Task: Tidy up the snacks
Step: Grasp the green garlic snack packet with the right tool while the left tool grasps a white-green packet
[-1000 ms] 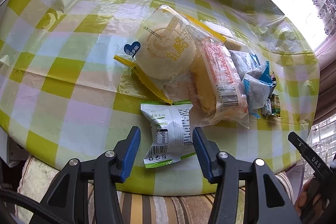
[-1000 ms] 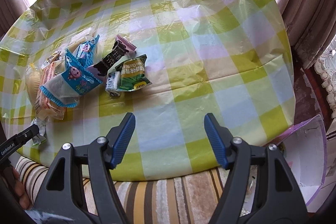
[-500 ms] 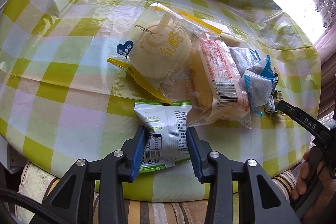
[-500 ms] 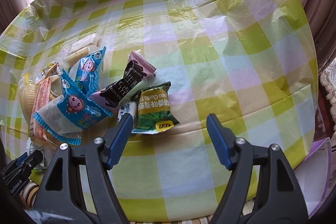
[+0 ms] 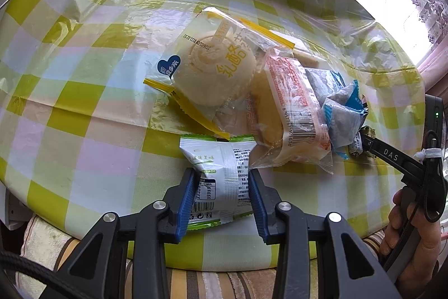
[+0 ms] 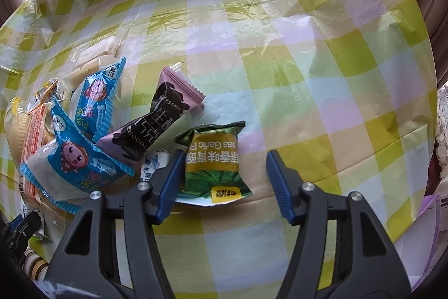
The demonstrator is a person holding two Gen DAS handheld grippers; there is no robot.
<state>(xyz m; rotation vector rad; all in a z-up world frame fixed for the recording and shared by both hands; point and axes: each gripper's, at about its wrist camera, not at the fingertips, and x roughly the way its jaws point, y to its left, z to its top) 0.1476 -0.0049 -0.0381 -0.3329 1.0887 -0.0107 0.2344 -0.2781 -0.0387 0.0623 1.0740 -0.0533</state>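
— Pinching anything on the left side?

— Yes. The left gripper [image 5: 222, 194] has its blue pads pressed against both sides of a white-and-green packet [image 5: 221, 181], which lies flat near the front edge of the checked tablecloth [image 5: 84, 91].

— And what sits beyond it?

— A round bun [image 5: 215, 74] in a clear wrapper with yellow trim, just behind the packet. Beside that, to its right, a cake pack [image 5: 291, 114] with red print and a barcode, partly overlapping the bun's wrapper. Further right are blue-edged sachets [image 5: 340, 116].

— The right side?

— The right gripper [image 6: 224, 175] is spread wide. A green pea bag [image 6: 214, 161] lies on the cloth between the fingers, touching or nearly touching the left one and well clear of the other.

— Anything beside it?

— A pink-and-black chocolate bar [image 6: 159, 119] lies slantwise to its left, and two blue cartoon packs [image 6: 81, 153] past that, overlapping each other. A small white sweet [image 6: 152, 163] is tucked under the bar's near end.
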